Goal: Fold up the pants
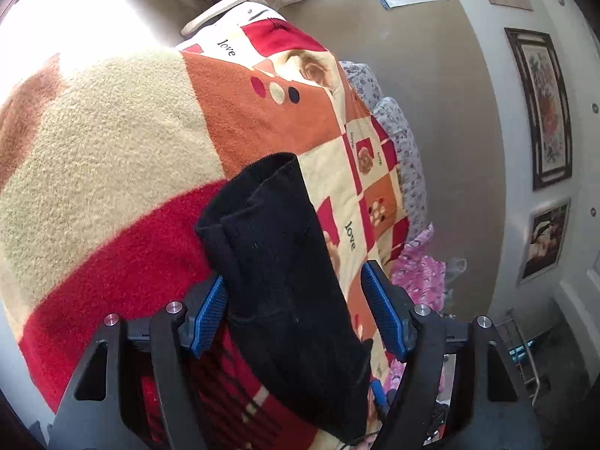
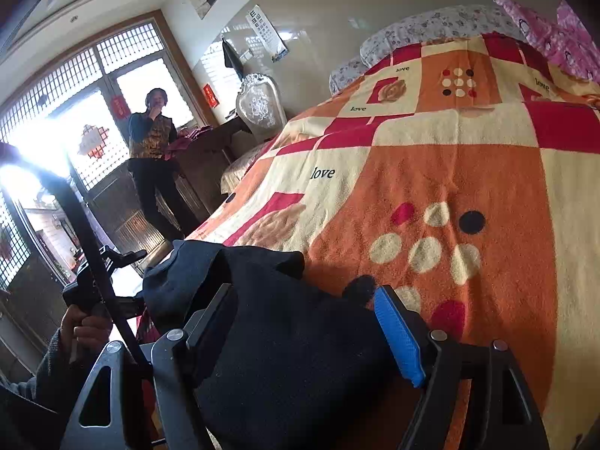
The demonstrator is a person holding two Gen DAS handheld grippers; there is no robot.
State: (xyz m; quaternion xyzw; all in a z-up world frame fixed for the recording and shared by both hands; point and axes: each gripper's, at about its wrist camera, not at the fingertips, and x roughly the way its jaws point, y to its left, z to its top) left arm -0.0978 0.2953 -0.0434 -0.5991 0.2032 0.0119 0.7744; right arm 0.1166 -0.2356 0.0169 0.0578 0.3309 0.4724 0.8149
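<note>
Left gripper (image 1: 294,311) stands wide, the black pants (image 1: 285,262) lying loose between its blue pads near the bed's (image 1: 112,142) edge. Right gripper (image 2: 305,333) is likewise wide around the folded bulk; soft, light knit, probably best pinched at its edges.
</note>
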